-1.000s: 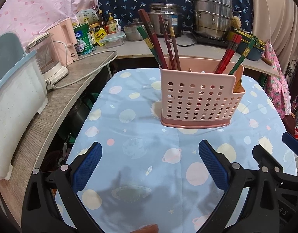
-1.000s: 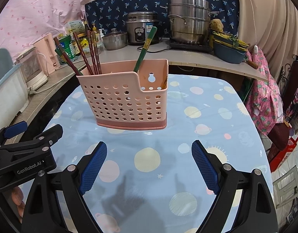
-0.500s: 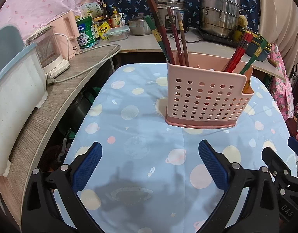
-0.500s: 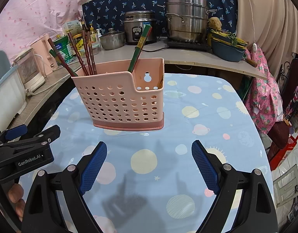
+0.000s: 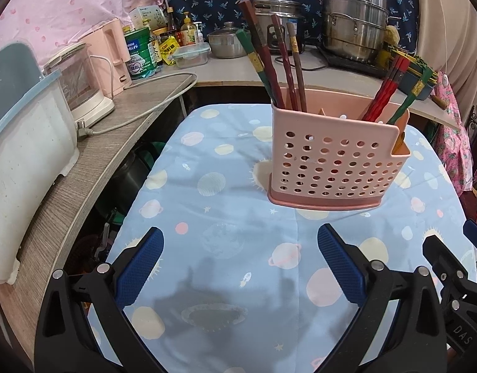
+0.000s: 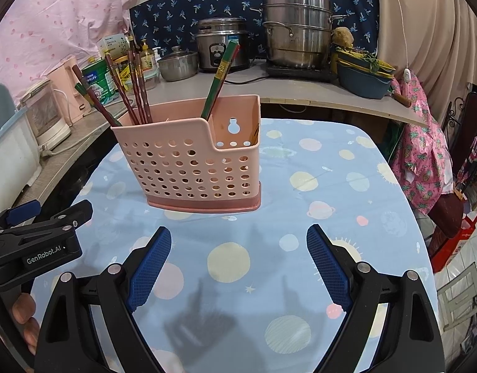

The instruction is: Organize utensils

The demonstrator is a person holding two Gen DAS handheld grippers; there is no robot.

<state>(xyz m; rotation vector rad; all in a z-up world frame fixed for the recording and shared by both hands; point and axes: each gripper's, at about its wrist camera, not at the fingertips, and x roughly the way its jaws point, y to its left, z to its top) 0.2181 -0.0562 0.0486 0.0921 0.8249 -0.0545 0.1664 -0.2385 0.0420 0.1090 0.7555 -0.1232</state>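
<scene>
A pink perforated utensil holder [image 5: 334, 164] [image 6: 192, 168] stands upright on the blue planet-print tablecloth [image 5: 226, 217] [image 6: 316, 217]. Several red, brown and green chopsticks [image 5: 269, 62] [image 6: 126, 93] lean in its left compartment. More red and green chopsticks [image 5: 390, 90] lean in its right compartment, where the right wrist view shows a green one [image 6: 218, 84]. My left gripper [image 5: 240, 267] hovers open over the cloth, short of the holder, with nothing between its fingers. Empty too, my right gripper [image 6: 238, 265] is open in front of the holder.
A wooden side counter [image 5: 83, 171] on the left carries a white tub [image 5: 24, 161], a kettle [image 5: 83, 90] and a loose cable. The back counter holds a rice cooker [image 6: 221, 43], steel pots [image 6: 300, 28] and a blue basin [image 6: 362, 80]. Pink patterned cloth [image 6: 421, 158] hangs at the right.
In the left wrist view the holder has drifted right and the side counter shows more. The right wrist view has edged slightly. Both grippers stay open and empty.
</scene>
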